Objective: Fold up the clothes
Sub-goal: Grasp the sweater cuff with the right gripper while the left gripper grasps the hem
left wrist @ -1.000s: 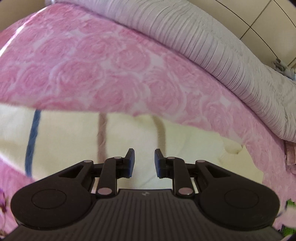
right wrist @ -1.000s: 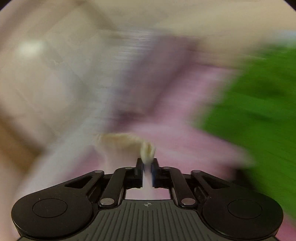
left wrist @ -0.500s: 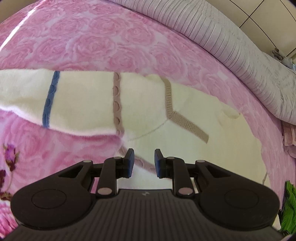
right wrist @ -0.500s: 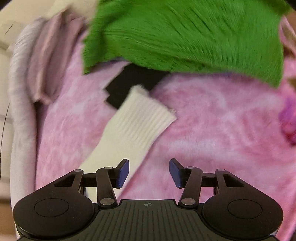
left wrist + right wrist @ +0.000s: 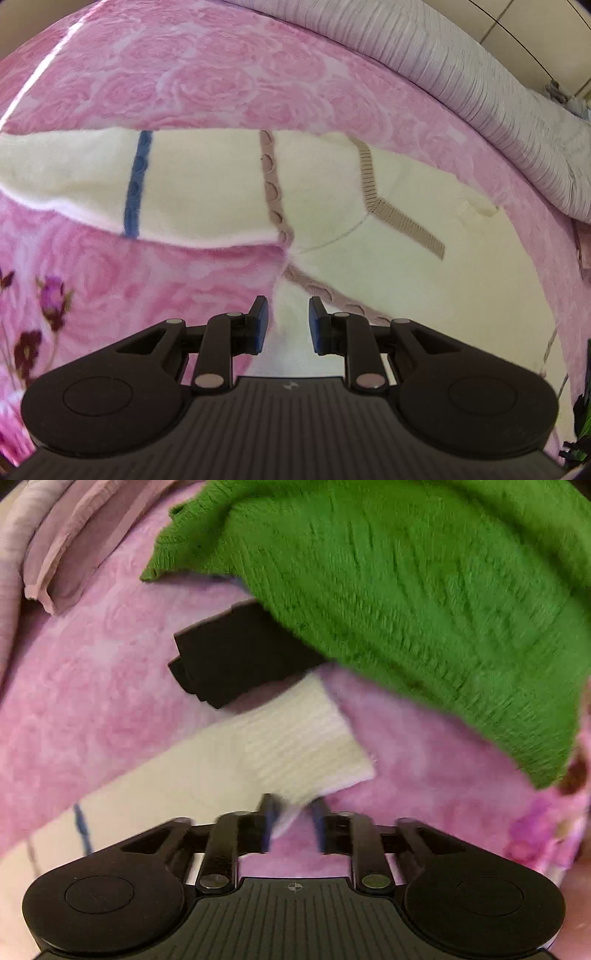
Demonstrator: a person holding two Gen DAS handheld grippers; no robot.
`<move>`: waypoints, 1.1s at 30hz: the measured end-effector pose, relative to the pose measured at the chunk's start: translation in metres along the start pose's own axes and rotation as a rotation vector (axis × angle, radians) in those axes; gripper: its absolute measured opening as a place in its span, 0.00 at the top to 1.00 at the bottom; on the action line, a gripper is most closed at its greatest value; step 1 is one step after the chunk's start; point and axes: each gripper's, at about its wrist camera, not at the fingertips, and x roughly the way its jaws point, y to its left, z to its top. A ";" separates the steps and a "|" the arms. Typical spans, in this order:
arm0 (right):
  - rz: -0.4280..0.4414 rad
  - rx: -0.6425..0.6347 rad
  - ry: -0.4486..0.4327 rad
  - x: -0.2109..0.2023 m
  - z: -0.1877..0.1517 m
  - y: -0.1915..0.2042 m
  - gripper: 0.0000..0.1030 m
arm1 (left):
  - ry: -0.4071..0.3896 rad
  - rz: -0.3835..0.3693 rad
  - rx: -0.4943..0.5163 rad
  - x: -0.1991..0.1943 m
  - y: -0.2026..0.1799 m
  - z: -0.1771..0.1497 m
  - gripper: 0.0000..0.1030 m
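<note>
Right now your left gripper (image 5: pixel 284 325) gapes over the cream sweater (image 5: pixel 207 192) at center frame; your right gripper (image 5: pixel 291 819) gapes empty beside its cuff (image 5: pixel 303 738).

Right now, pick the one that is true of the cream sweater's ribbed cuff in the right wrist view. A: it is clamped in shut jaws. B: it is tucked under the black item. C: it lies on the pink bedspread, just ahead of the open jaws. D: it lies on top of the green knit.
C: the ribbed cuff lies flat on the pink bedspread, with the right gripper open just behind it.
</note>
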 end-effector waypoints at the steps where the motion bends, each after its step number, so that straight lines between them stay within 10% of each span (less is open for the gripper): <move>1: -0.039 -0.027 -0.031 -0.007 -0.002 0.009 0.63 | -0.001 0.001 0.010 0.001 0.000 0.002 0.81; 6: 0.040 -0.252 -0.139 -0.037 -0.027 0.082 0.51 | -0.004 -0.026 0.100 0.016 -0.010 0.024 0.71; 13: 0.414 -0.620 0.058 -0.022 -0.070 0.246 0.51 | 0.039 -0.153 0.337 0.075 -0.068 0.098 0.61; 25: 0.530 -1.090 0.148 0.037 -0.163 0.471 0.46 | 0.194 -0.204 0.507 0.180 -0.104 0.148 0.57; 28: 0.507 -1.130 0.092 0.041 -0.179 0.470 0.70 | 0.134 -0.216 0.552 0.177 -0.110 0.140 0.84; 33: 0.714 -1.055 -0.063 0.009 -0.170 0.417 0.79 | -0.268 -0.313 0.592 0.098 -0.097 0.096 0.82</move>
